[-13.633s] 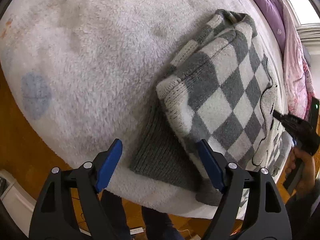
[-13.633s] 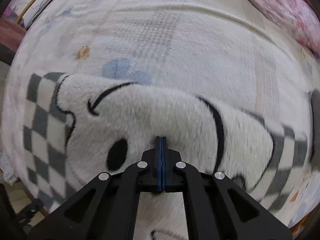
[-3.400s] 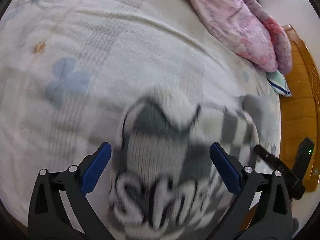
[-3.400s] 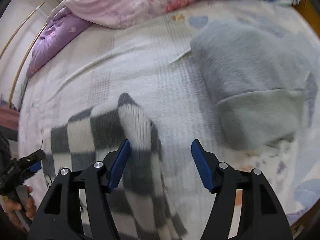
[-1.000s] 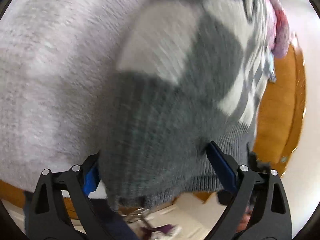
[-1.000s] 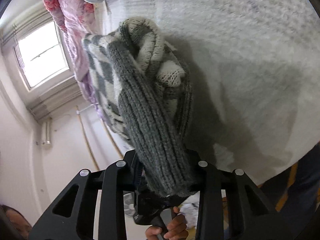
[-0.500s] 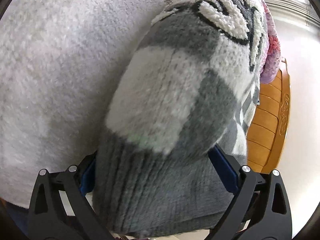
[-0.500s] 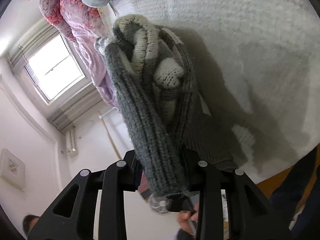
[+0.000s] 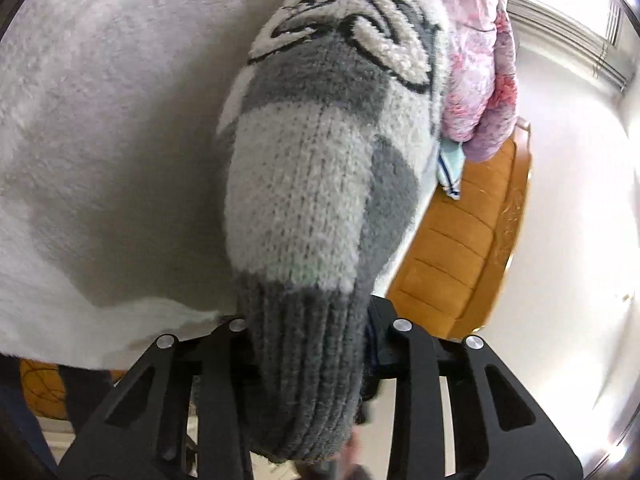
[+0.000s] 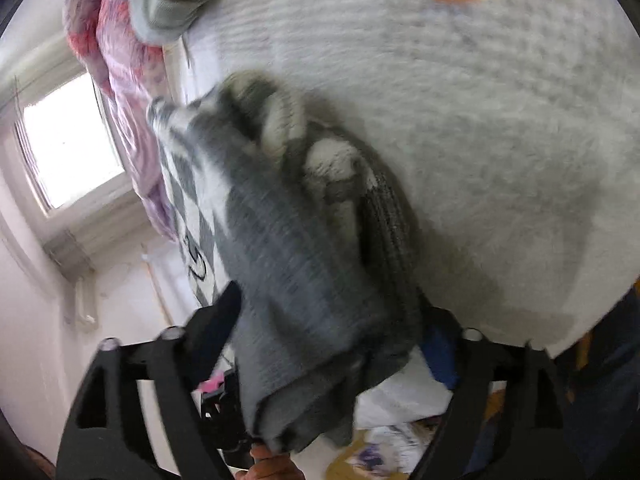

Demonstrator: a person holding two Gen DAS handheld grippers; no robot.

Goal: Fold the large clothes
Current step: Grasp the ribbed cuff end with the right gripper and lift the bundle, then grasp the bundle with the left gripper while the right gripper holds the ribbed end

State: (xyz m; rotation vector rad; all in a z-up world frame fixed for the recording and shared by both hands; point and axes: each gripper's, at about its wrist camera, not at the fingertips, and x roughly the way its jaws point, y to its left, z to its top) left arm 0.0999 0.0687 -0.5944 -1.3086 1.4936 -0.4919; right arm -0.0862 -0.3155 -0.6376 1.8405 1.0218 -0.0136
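Closing on the sweater (image 9: 320, 184) now: left hand-held gripper (image 9: 308, 344), jaws narrow, ribbed grey hem bunched between the fingers and pinched. Sweater is a grey-and-white checked knit, folded into a thick bundle, lying on the white fleece blanket (image 9: 100, 120) at the bed's edge. Pink quilt (image 9: 476, 60) heaped beyond it, orange wooden headboard (image 9: 464, 248) further right. Right hand-held gripper (image 10: 332, 328) opening, jaws wide; the sweater's other hem end sits loosely between them, blurred, pads not pressing it.
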